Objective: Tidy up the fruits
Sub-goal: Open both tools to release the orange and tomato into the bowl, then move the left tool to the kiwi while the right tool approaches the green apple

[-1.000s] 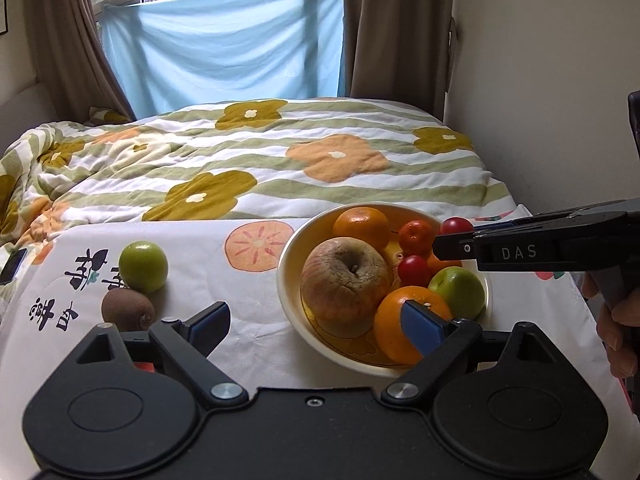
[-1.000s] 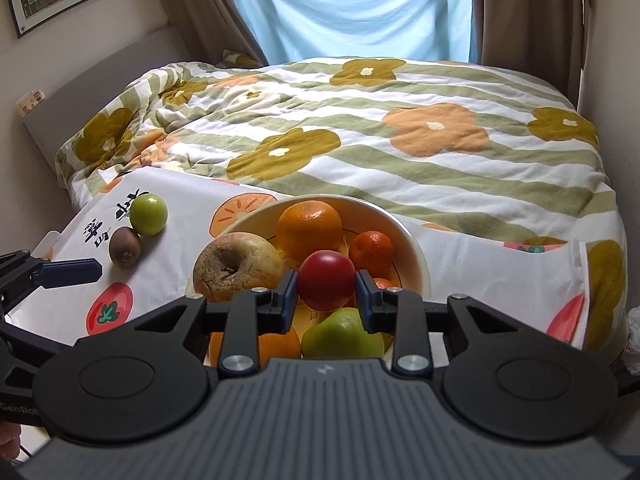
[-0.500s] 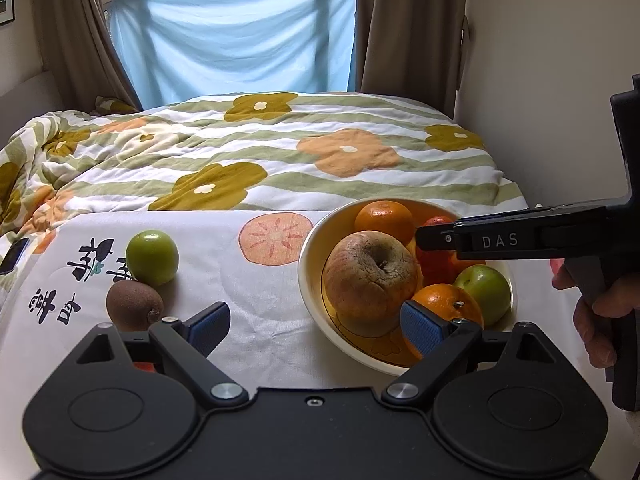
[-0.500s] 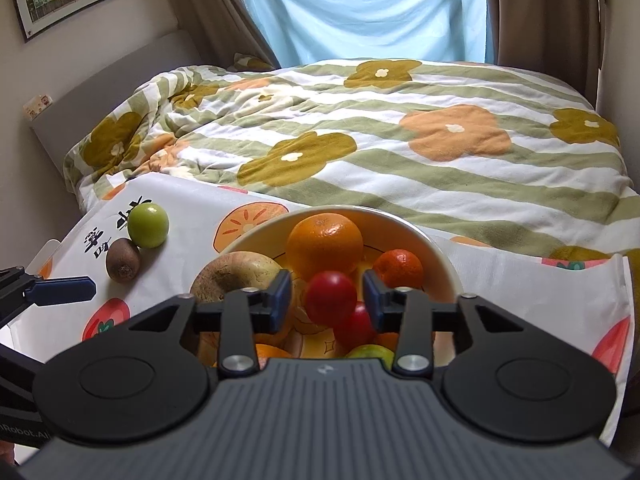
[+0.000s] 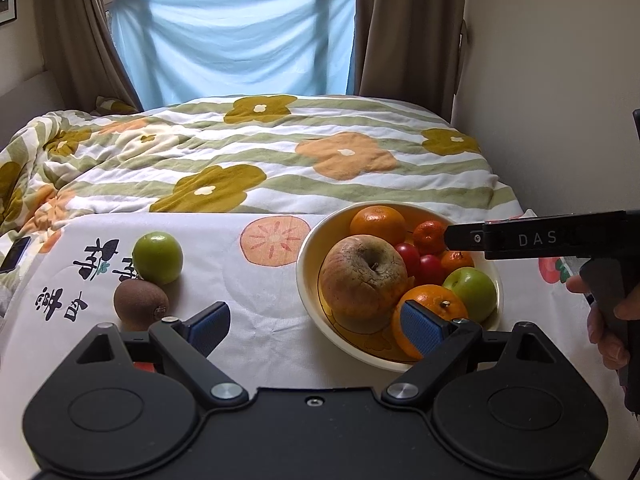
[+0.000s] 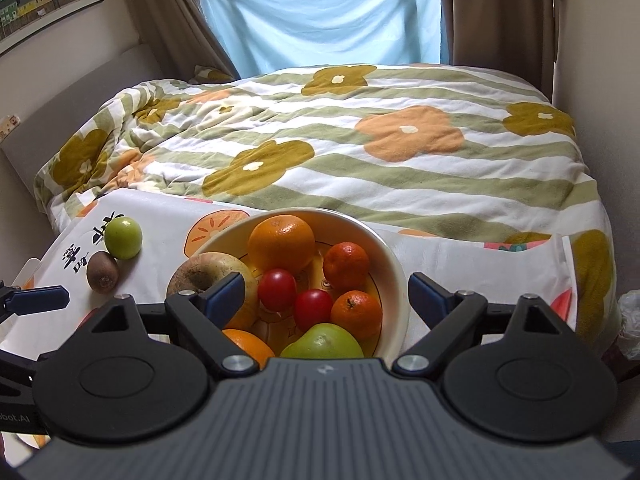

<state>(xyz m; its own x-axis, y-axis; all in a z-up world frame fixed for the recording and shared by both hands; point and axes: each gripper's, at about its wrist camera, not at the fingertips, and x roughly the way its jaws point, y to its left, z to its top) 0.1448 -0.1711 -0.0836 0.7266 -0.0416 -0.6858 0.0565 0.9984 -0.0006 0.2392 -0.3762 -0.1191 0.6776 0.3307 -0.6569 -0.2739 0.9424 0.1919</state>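
The right gripper [image 6: 322, 294] hangs over the bowl [image 6: 394, 264], its fingers opening wide with nothing pressed between them; two red tomatoes [image 6: 277, 290] lie loose below. The left gripper [image 5: 316, 322] stands spread and empty. Most fruit is already bowled. At ten o'clock on the tabletop [image 5: 260, 300], a kiwi [image 5: 141, 304] and green apple [image 5: 157, 258] remain outside.

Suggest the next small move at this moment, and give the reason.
Probably lift the right tool clear of the bowl: its jaws are opening with nothing gripped, and a green fruit and kiwi lie outside on the cloth.
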